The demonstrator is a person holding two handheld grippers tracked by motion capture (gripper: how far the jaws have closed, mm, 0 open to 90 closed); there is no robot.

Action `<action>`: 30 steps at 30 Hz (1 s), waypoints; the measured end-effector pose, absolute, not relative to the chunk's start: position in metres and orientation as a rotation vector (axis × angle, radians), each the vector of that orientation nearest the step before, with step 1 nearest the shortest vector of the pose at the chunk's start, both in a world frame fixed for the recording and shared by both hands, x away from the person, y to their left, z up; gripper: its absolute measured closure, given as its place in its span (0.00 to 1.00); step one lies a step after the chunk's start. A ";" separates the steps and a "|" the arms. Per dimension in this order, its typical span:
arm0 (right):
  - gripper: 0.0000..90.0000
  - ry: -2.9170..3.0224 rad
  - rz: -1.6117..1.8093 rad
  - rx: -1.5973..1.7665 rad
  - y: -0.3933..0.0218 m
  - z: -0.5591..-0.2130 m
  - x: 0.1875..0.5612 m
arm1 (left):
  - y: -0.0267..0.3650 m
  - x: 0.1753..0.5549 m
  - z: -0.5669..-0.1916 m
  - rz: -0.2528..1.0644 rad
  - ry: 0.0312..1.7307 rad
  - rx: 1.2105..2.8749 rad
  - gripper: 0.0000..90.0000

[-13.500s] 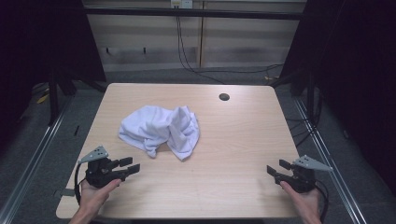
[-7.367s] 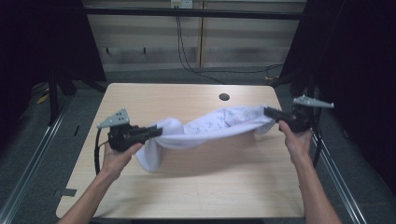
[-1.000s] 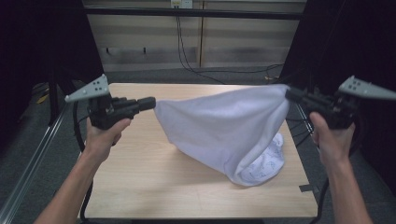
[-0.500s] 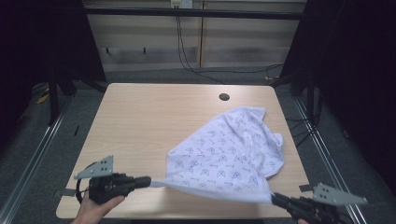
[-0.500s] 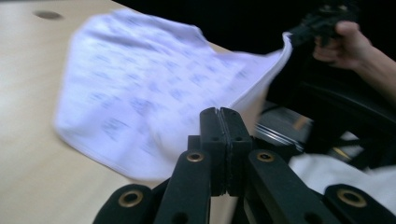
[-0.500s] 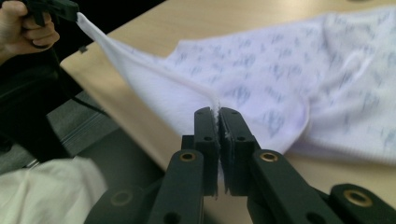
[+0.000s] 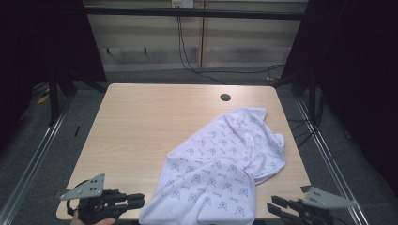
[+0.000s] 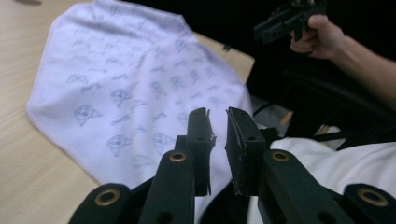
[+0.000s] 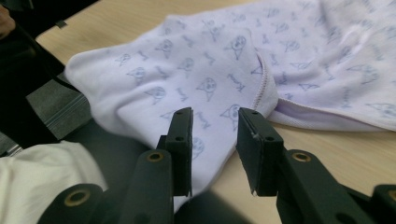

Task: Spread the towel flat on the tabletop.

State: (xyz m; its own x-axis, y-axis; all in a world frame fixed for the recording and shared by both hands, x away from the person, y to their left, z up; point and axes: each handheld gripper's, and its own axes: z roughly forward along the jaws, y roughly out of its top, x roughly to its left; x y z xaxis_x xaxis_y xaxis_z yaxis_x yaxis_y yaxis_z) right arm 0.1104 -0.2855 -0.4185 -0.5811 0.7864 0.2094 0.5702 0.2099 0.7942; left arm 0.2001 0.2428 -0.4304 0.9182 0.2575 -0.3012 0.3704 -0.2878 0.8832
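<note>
High view shows the printed cloth (image 7: 225, 168) spread on the right half of the table (image 7: 141, 122), with its long axis going diagonally from the far right corner toward the near edge, where its near end hangs a little over the edge. The left gripper (image 7: 133, 201) is at the near left, just beside the cloth's near left corner, and the right gripper (image 7: 277, 206) is at the near right, a bit apart from the hem.

In the left gripper view the jaws stand with only a narrow gap and hold nothing; the cloth lies ahead of them and to their left. In the right gripper view the jaws are open wider, also empty, and the cloth's near edge with a folded seam lies straight ahead between them.

I judge the coming move depends on the near hem: both grippers face it from the person's side, and the left one seems nearer, though the low angle makes this uncertain
</note>
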 end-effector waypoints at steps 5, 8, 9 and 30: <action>0.78 2.290 1.239 1.226 -0.272 -0.443 0.190 | 0.197 0.271 -0.464 -0.156 0.556 1.983 0.95; 0.80 2.293 1.239 1.232 -0.266 -0.445 0.216 | 0.179 0.293 -0.475 -0.165 0.579 2.056 0.95; 0.80 2.310 1.222 1.236 -0.260 -0.451 0.234 | 0.164 0.308 -0.483 -0.109 0.572 2.132 0.95; 0.98 2.332 1.207 1.361 -0.284 -0.458 0.160 | 0.168 0.267 -0.496 -0.099 0.543 2.296 0.98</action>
